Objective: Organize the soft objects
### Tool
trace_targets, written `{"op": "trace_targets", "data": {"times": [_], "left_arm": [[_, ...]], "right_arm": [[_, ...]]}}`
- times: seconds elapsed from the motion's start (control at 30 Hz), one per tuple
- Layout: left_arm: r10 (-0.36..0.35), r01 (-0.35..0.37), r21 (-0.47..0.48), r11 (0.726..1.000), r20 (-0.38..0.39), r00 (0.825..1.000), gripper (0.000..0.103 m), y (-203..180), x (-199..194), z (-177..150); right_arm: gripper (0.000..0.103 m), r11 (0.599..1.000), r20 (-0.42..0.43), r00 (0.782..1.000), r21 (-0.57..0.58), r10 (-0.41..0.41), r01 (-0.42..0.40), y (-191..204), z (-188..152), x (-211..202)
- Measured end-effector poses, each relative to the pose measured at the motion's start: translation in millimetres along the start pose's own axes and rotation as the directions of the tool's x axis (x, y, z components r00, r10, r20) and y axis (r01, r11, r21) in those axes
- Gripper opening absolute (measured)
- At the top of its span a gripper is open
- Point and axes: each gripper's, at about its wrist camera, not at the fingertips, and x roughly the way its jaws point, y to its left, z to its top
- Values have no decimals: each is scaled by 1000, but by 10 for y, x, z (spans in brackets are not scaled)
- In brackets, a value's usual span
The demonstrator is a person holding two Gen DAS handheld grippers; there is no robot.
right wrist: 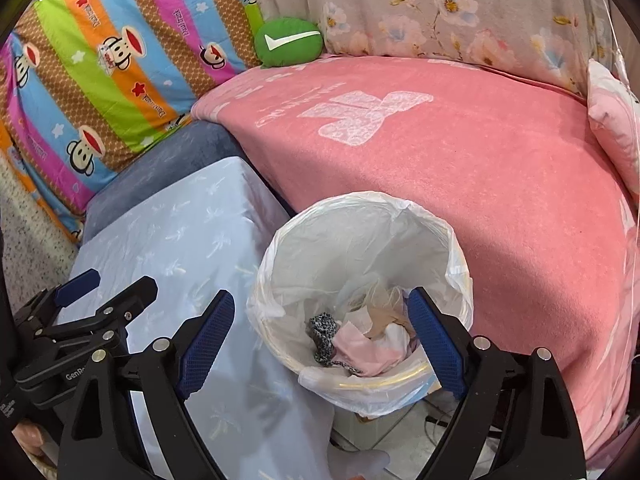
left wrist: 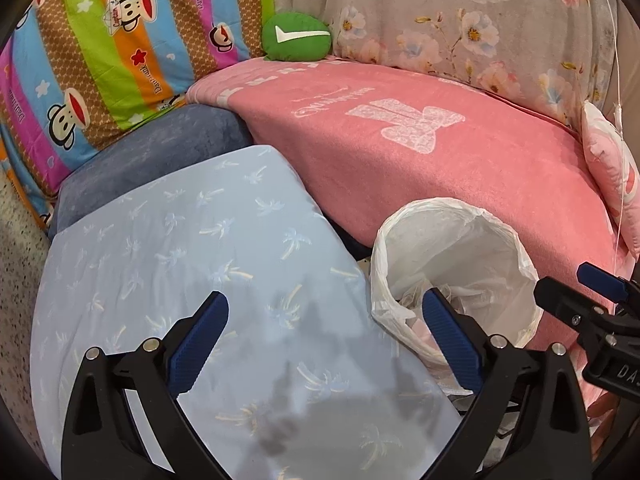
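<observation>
Both ribbed-pad grippers, left (left wrist: 326,334) and right (right wrist: 320,330), gape empty over crinkled bin liner (right wrist: 360,248)

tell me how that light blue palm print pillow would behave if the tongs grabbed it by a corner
The light blue pillow looks plump with a loose, slightly wrinkled cover, so it would probably sag and fold rather than stay flat. It seems light for its bulk. Its thin cover may bunch between the pads and slide over the filling.

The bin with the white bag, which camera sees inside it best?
The right wrist view: it looks down into the bin, showing crumpled scraps at the bottom. The left wrist view shows only its rim and bag, partly hidden.
</observation>
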Motion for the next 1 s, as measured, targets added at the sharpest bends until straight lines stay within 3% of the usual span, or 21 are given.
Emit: {"op": "trace_targets", "data": {"times": [0.43, 0.5, 1.0], "left_arm": [[-1, 0, -10, 1000, -58, 998, 94, -57, 37, -147], [-1, 0, -18, 1000, -66, 998, 94, -47, 48, -162], [33, -35, -32, 999, -69, 997, 95, -72, 47, -183]], "right_arm": [[88, 997, -32, 998, -57, -55, 53, 78, -110, 92], [97, 997, -29, 998, -57, -58, 57, 71, -117, 92], [97, 995, -26, 997, -65, -73, 72, 44, -142, 77]]}}
